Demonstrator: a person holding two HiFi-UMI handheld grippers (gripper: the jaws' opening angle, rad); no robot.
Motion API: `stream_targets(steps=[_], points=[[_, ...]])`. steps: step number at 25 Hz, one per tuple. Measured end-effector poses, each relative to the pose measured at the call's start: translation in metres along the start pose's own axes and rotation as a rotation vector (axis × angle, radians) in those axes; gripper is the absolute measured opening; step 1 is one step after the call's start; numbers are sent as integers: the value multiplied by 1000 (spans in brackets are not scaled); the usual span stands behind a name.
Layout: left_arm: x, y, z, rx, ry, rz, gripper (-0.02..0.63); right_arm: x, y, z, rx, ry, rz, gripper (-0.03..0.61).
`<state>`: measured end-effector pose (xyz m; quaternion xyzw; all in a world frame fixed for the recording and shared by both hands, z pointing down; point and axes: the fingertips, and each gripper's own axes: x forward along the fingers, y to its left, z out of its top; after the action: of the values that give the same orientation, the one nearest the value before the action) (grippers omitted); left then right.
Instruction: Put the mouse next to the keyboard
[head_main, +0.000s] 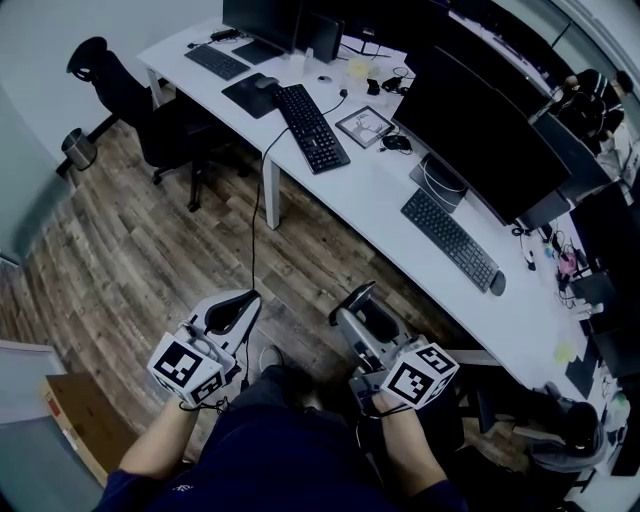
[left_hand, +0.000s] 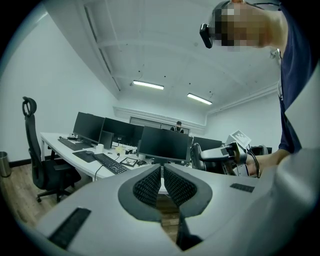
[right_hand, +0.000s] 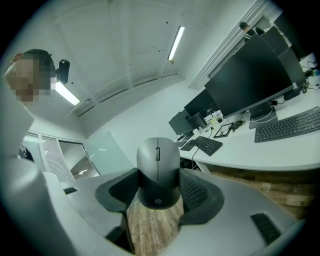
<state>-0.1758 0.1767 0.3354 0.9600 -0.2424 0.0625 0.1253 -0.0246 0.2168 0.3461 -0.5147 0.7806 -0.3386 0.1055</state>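
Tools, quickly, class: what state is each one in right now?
Left tool: shut, empty.
Right tool: shut on the mouse.

The head view looks steeply down from above the person onto the wood floor (head_main: 130, 260), with the left gripper (head_main: 238, 306) and right gripper (head_main: 357, 300) near and a long white desk (head_main: 375, 190) running from far left to near right. The left gripper view sits close behind its closed jaws and faces almost level across the room, with the right gripper at its right. The right gripper view sits just as close, and the mouse (right_hand: 158, 170) clamped in its jaws fills its near middle. All three views share the desk, its corded keyboard (head_main: 311, 127) and its monitors.
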Motion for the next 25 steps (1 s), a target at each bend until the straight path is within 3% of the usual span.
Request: stream_targets(steps=[25], points=[[40, 99, 29, 14, -4, -44, 43, 102, -8, 39, -54, -2, -51, 255]])
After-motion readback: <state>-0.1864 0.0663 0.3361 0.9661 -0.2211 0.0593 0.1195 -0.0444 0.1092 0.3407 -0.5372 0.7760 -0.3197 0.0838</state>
